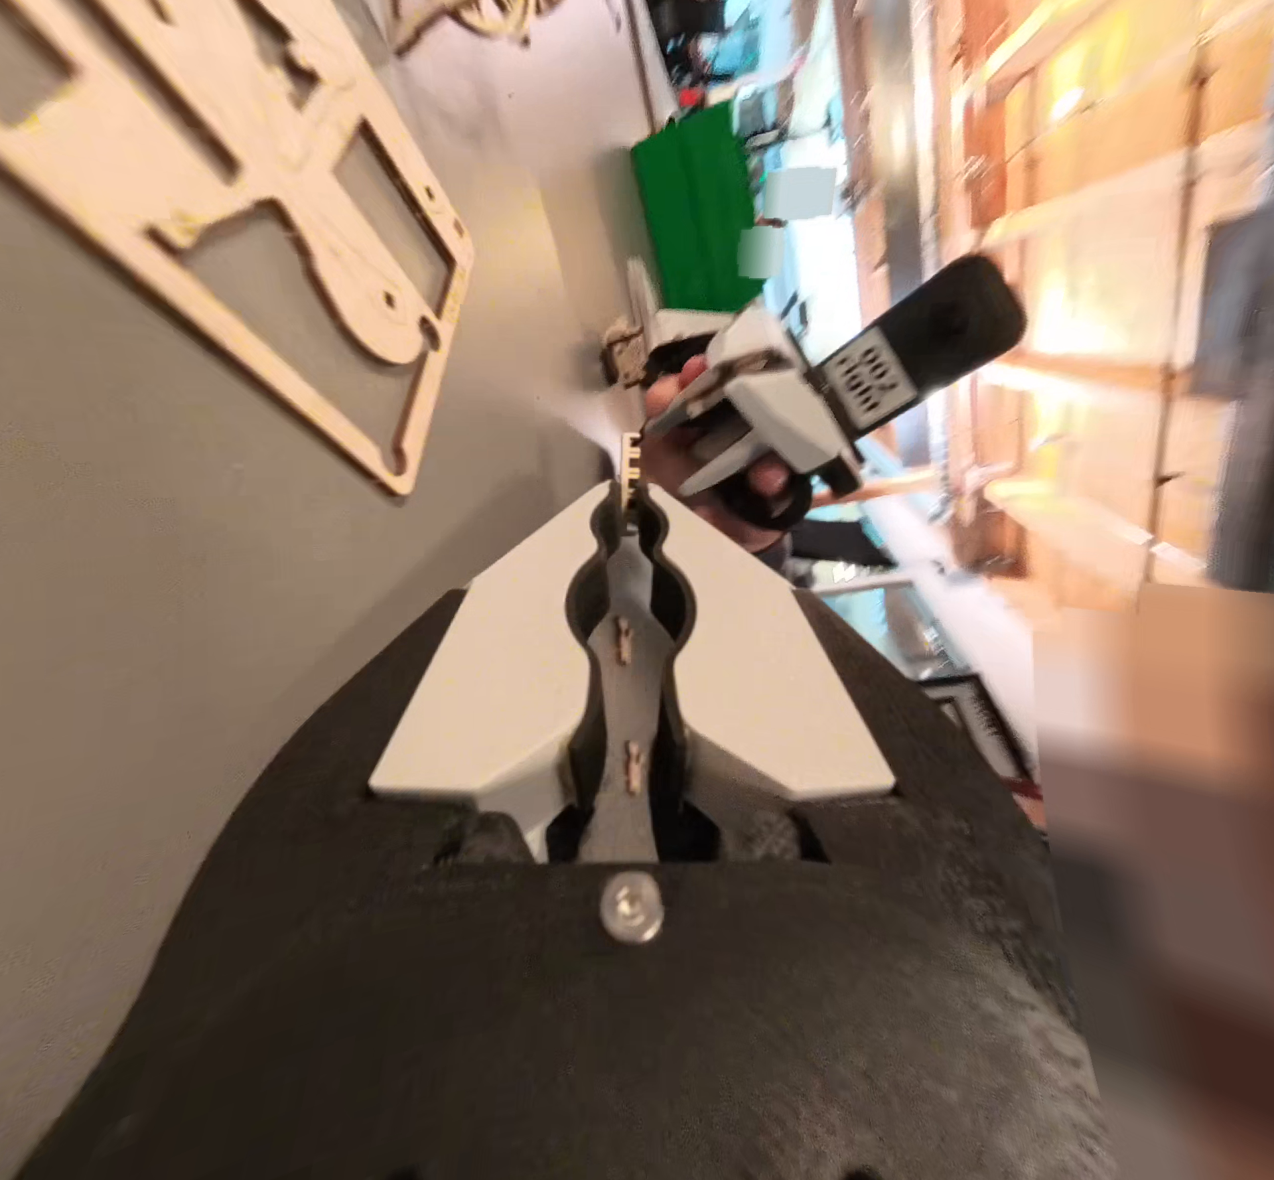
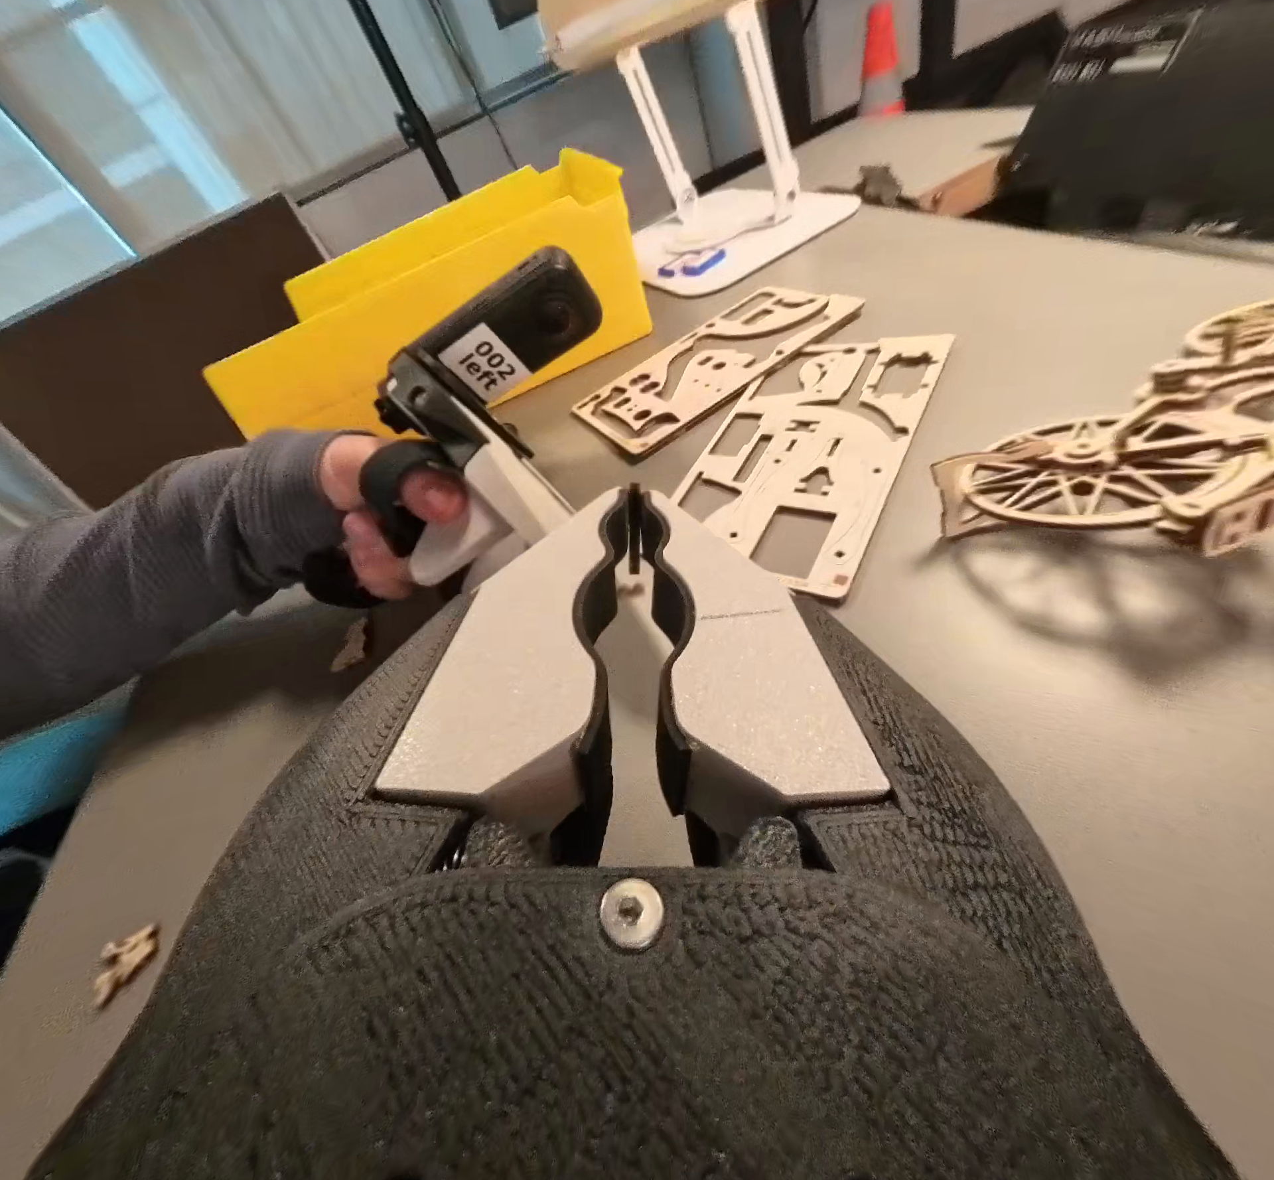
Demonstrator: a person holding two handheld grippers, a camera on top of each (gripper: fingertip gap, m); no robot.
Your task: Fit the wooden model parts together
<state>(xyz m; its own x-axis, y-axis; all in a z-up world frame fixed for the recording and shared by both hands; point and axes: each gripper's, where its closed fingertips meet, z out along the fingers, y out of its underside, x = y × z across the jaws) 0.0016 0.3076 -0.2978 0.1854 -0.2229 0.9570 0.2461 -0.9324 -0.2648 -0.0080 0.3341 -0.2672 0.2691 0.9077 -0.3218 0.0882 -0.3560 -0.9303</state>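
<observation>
The small notched wooden part (image 1: 631,478) is clamped edge-on at the tips of the left gripper (image 1: 631,505). The right gripper (image 2: 633,526) is likewise closed on a thin dark-edged piece (image 2: 632,530), just ahead of its tips. To seat the joint, align tab and slot squarely, then press along the slot axis (avoid twisting; thin plywood probably snaps). Beyond the right claw lie two cut-out wooden sheets (image 2: 813,457); right of it, the wheeled wooden model (image 2: 1117,450). A printed label sits on the left gripper's camera
</observation>
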